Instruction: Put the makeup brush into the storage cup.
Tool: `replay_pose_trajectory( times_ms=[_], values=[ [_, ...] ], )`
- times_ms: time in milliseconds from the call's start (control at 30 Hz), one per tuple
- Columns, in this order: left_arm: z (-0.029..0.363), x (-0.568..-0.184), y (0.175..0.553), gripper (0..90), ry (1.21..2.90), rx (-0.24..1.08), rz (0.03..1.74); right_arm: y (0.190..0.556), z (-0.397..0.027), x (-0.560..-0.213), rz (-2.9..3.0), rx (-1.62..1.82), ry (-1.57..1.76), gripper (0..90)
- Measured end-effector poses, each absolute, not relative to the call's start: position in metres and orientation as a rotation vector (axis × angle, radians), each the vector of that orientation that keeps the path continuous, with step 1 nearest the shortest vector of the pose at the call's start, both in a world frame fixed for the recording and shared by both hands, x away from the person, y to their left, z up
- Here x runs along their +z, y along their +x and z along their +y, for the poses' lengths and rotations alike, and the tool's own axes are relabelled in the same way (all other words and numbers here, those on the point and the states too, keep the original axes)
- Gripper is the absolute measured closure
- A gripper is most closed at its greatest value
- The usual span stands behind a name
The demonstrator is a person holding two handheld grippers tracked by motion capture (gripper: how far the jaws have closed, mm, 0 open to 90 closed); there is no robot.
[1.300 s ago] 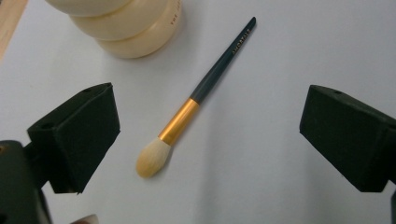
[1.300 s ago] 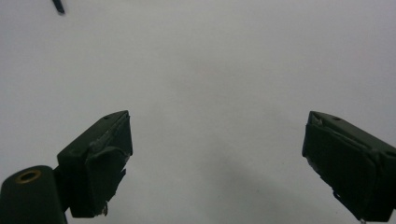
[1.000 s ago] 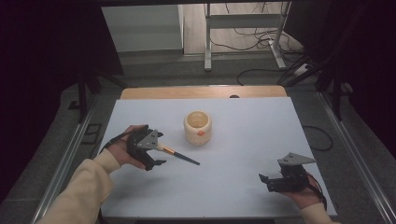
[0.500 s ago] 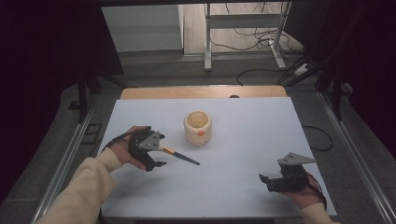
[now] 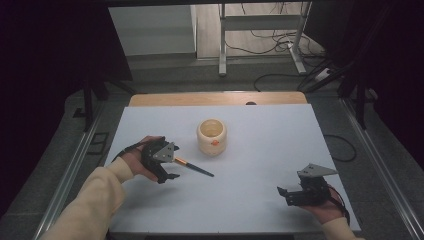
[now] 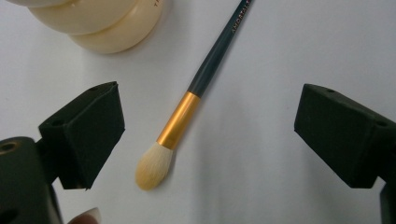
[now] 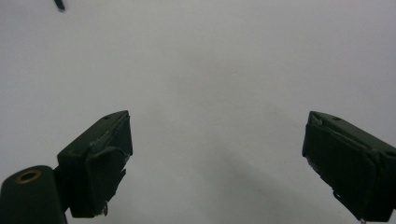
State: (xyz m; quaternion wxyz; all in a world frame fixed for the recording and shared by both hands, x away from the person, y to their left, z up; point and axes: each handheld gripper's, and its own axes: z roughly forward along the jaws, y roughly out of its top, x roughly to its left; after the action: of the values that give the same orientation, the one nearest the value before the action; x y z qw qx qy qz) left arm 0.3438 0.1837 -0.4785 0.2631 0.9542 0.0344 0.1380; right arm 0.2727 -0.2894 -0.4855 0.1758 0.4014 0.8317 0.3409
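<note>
A makeup brush point(image 6: 187, 114) with a dark handle, gold ferrule and pale bristles lies flat on the white table point(image 5: 260, 150). In the high view the brush point(image 5: 195, 168) points right, away from my left gripper point(image 5: 170, 169). My left gripper point(image 6: 205, 135) is open, its jaws standing wide on either side of the bristle end without touching it. A cream round pot point(image 5: 212, 135) stands just beyond the brush, and its base point(image 6: 93, 23) is at the top left of the left gripper view. My right gripper point(image 5: 282, 193) rests open near the front right, with nothing between its jaws point(image 7: 217, 158).
The brush handle's dark tip point(image 7: 59, 4) pokes in at the top left of the right gripper view. A wooden strip point(image 5: 220, 98) borders the table's far edge. Metal rails point(image 5: 75, 165) run along both sides, and cables point(image 5: 280, 40) lie on the floor beyond.
</note>
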Motion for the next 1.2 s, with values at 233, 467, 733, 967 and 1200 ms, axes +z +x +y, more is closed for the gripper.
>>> replay_pose_trajectory(
  times_ms=[233,467,733,967,1200],
  values=[
    [0.18,-0.479,0.346,8.5,2.597,0.37,0.08,0.273,-0.29,-0.486,2.36,0.962,1.134,8.6],
    [0.175,-0.477,0.347,7.5,2.601,0.352,0.05,0.273,-0.29,-0.486,2.361,0.962,1.134,8.6],
    [0.171,-0.477,0.35,6.5,2.618,0.331,0.027,0.273,-0.29,-0.485,2.361,0.962,1.132,8.6],
    [0.166,-0.476,0.35,6.3,2.638,0.342,-0.01,0.273,-0.29,-0.486,2.362,0.962,1.133,8.7],
    [0.163,-0.474,0.355,8.1,2.651,0.365,-0.011,0.273,-0.29,-0.486,2.361,0.964,1.133,8.7]
  ],
)
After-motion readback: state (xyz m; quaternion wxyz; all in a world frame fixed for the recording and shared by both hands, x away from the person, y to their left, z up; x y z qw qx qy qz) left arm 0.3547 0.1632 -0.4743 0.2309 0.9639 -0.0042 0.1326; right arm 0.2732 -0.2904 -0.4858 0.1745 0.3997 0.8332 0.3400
